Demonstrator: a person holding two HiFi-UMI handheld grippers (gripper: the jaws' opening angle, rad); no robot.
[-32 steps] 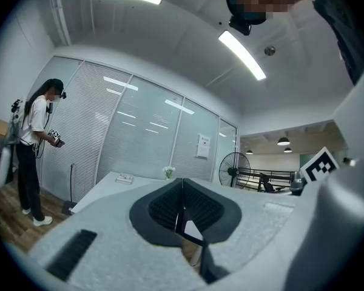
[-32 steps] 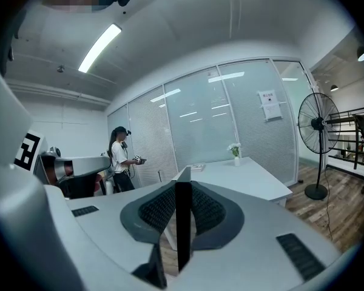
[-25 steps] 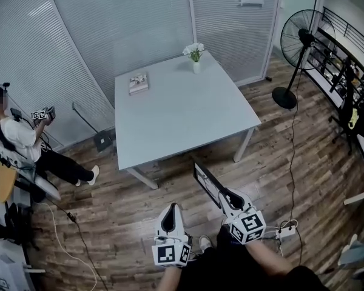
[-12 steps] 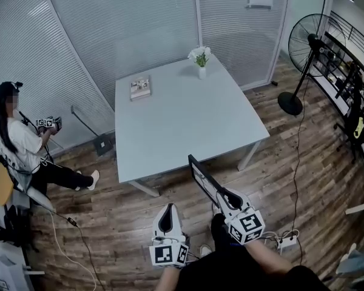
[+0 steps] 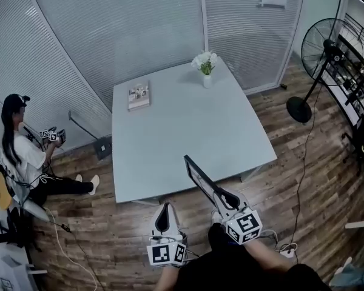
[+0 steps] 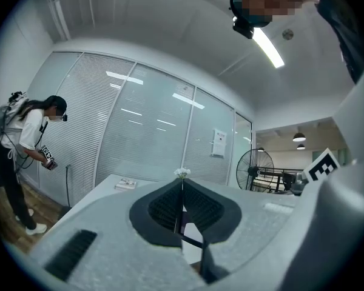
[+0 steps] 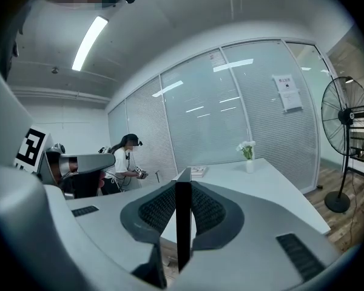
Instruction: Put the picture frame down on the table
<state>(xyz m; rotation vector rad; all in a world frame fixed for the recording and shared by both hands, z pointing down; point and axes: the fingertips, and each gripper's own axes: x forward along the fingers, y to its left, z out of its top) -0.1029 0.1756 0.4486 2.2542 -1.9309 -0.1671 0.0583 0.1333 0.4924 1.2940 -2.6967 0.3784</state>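
Observation:
My right gripper (image 5: 223,200) is shut on a dark picture frame (image 5: 198,176), which stands on edge and sticks out ahead over the near edge of the pale grey table (image 5: 182,132). In the right gripper view the frame (image 7: 183,223) shows edge-on, clamped between the black pads of the right gripper (image 7: 183,190). My left gripper (image 5: 163,216) hangs lower left, short of the table, over the wooden floor. In the left gripper view the pads of the left gripper (image 6: 182,190) meet with nothing between them.
A book (image 5: 139,95) lies at the table's far left and a small vase of white flowers (image 5: 206,71) stands at its far edge. A person (image 5: 24,153) sits by the blinds at left. A standing fan (image 5: 324,47) is at right. Cables run across the floor.
Both grippers and the frame have come closer to the table; the frame's tip now reaches over the near edge. The right grip on the frame is unchanged.

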